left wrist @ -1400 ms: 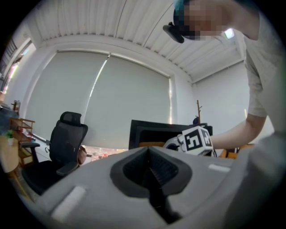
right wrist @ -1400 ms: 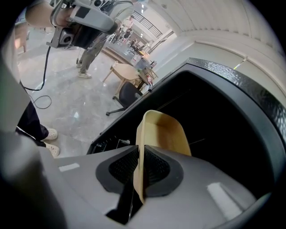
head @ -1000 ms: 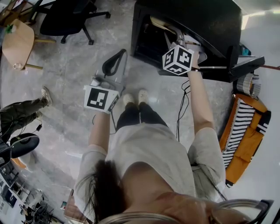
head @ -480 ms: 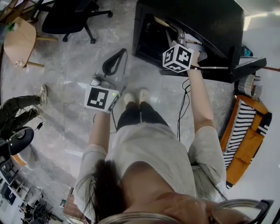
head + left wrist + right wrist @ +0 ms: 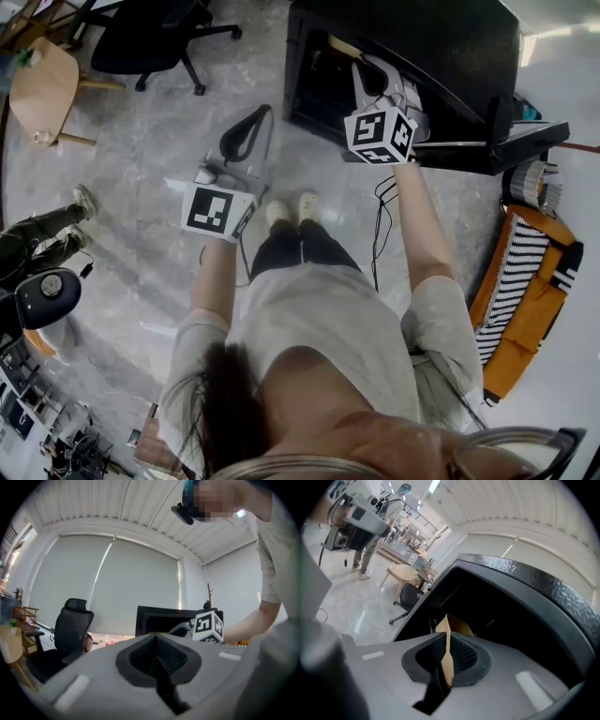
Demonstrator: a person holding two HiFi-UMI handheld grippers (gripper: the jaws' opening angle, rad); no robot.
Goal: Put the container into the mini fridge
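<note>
The black mini fridge [image 5: 441,47] stands open in front of me, its door [image 5: 511,141] swung out to the right. My right gripper [image 5: 367,77] reaches into the fridge mouth, shut on the thin edge of a brown paper container [image 5: 341,45]. In the right gripper view the container [image 5: 454,626] sticks up from the pinched jaws of the right gripper [image 5: 447,654] against the dark fridge interior [image 5: 497,606]. My left gripper [image 5: 264,114] hangs over the floor left of the fridge. The left gripper [image 5: 159,660] is shut with nothing in it; the fridge [image 5: 159,618] shows behind it.
A black office chair [image 5: 141,37] and a round wooden stool [image 5: 42,89] stand at the far left. Another person's legs [image 5: 37,239] are at the left edge. An orange and striped bag [image 5: 520,281] lies on the floor right of me. A cable [image 5: 382,234] hangs by my right arm.
My right gripper has turned and pushed a little deeper into the fridge mouth with the container. The left gripper has stayed put. The bystander's feet shifted at the left.
</note>
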